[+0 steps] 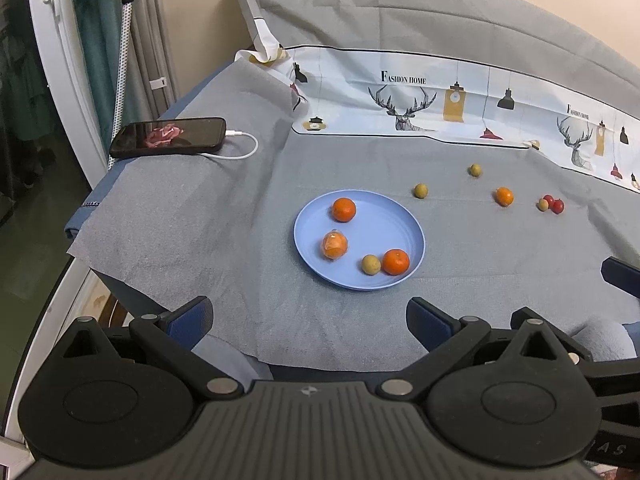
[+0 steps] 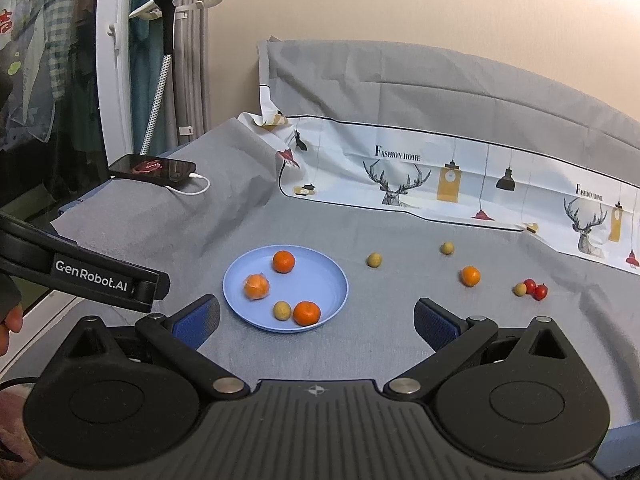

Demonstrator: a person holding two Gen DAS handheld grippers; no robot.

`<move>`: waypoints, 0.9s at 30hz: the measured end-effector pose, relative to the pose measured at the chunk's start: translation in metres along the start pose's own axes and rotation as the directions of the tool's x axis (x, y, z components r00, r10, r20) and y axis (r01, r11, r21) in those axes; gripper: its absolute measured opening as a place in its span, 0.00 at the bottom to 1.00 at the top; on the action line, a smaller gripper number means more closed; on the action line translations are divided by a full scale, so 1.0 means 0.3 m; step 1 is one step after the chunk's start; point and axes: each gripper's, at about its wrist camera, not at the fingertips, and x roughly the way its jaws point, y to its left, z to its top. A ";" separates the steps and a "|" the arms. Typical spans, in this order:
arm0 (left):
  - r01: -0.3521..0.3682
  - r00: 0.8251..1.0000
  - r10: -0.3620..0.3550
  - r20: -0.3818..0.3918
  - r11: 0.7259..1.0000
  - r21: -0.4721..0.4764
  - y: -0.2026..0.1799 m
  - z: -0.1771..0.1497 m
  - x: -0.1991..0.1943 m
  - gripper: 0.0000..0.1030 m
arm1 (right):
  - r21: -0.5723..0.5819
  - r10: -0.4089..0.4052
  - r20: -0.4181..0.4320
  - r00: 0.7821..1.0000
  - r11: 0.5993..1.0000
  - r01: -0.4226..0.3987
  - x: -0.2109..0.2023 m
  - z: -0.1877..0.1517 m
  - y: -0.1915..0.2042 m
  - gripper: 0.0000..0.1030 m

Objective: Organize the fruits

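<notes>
A phone (image 1: 168, 137) on its white cable (image 1: 240, 148) lies at the far left of the grey-covered table (image 1: 200, 240), well apart from the blue plate (image 1: 400, 224), which holds three oranges and one small yellowish fruit (image 1: 371, 265). To the plate's right a loose orange (image 1: 504, 196), three more yellowish fruits and two red ones (image 1: 555, 204) lie scattered, all round with no clear long axis. The left tool (image 1: 310, 320) and right tool (image 2: 316, 320) both hover spread wide and empty; the wrapped orange (image 1: 335, 245) is hard to make out.
</notes>
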 end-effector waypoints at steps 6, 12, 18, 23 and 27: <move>0.001 1.000 -0.001 -0.019 1.000 0.008 0.000 0.003 0.025 1.00 | 0.023 -0.002 -0.017 1.000 1.000 0.002 0.019 -0.003 -0.017 0.99; 0.003 1.000 -0.002 -0.030 1.000 0.029 -0.017 0.013 0.053 1.00 | 0.073 -0.017 -0.039 0.999 0.997 0.020 0.047 -0.018 -0.053 0.99; 0.008 0.998 -0.005 -0.066 0.999 0.046 -0.049 0.032 0.108 1.00 | 0.136 -0.043 -0.073 0.996 0.989 0.053 0.090 -0.045 -0.103 0.99; 0.023 0.994 -0.018 -0.108 0.999 0.041 -0.081 0.080 0.184 1.00 | 0.199 -0.076 -0.102 0.992 0.975 0.095 0.136 -0.067 -0.160 0.99; 0.027 0.992 -0.020 -0.121 0.998 0.055 -0.134 0.148 0.254 1.00 | 0.242 -0.102 -0.125 0.987 0.962 0.130 0.189 -0.077 -0.223 0.99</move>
